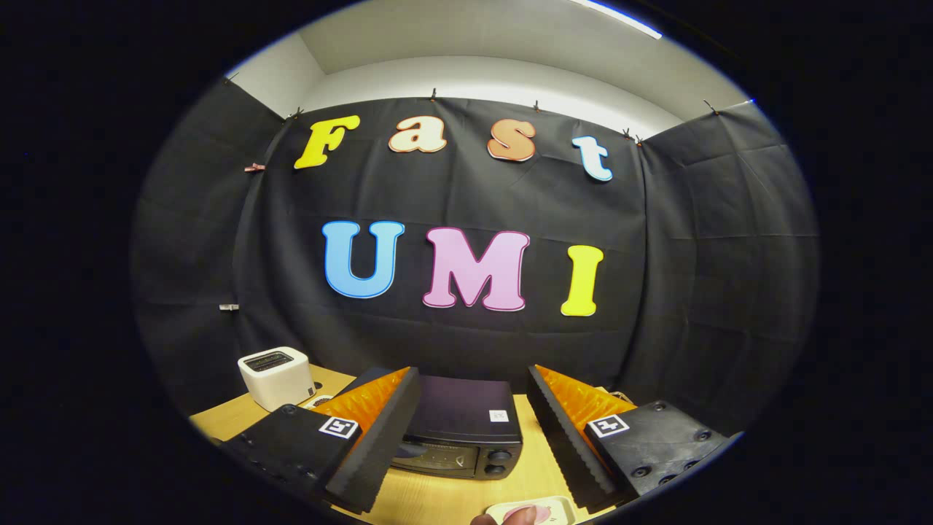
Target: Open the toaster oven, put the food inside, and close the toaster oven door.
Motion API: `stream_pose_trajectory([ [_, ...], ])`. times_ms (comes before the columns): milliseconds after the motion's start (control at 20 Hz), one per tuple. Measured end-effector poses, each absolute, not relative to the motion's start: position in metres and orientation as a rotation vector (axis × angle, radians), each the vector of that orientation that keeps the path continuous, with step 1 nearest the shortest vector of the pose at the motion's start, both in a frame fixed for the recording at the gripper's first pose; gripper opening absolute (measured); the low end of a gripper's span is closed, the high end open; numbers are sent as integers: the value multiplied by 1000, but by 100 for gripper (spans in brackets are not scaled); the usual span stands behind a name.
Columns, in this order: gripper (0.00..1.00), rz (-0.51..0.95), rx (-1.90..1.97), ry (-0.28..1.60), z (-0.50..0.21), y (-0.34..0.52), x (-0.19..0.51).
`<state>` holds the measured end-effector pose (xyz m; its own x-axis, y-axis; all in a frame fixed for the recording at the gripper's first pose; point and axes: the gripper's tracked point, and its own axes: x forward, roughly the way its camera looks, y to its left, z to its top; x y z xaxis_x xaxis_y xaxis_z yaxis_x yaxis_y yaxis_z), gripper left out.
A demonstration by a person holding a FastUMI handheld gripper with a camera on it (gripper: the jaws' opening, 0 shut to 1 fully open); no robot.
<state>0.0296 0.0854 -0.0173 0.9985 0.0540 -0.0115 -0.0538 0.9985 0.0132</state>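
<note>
The gripper is spread wide and grasps nothing; it hangs above the table, clear of every object. The oven sits on the table just ahead of the fingers and between them, its door shut. The food lies in a tray nearer than the oven, low between the fingers; a fingertip of a person rests at the tray's near side.

Risks, as judged:
- The door handle cannot be made out from this angle. A blind approach may strike the dark glass front or the knobs instead.
- The oven is a free-standing box on smooth wood; a downward pull on the door may drag or tip it forward.
- The tray sits close before the oven. A door swinging down may land on it or knock it off the table's near edge.
- The food looks soft and rounded; a hard squeeze may crush it, a weak one may drop it.

Materials: oven, dark metal shell, flat matte top with a small white sticker, glossy front panel. Table, pale wood grain. Tray, pale, shallow, rounded corners. A toaster, white and boxy with rounded edges, stands well off to the left.
</note>
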Motion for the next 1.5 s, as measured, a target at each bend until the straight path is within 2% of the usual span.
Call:
stream_pose_trajectory([
  [300,97,111,31,48,-55,151,54],
  [600,97,133,21,213,-133,192,79],
  [1100,98,90,11,402,-216,197,114],
  [1500,99,40,91,445,-224,199,108],
])
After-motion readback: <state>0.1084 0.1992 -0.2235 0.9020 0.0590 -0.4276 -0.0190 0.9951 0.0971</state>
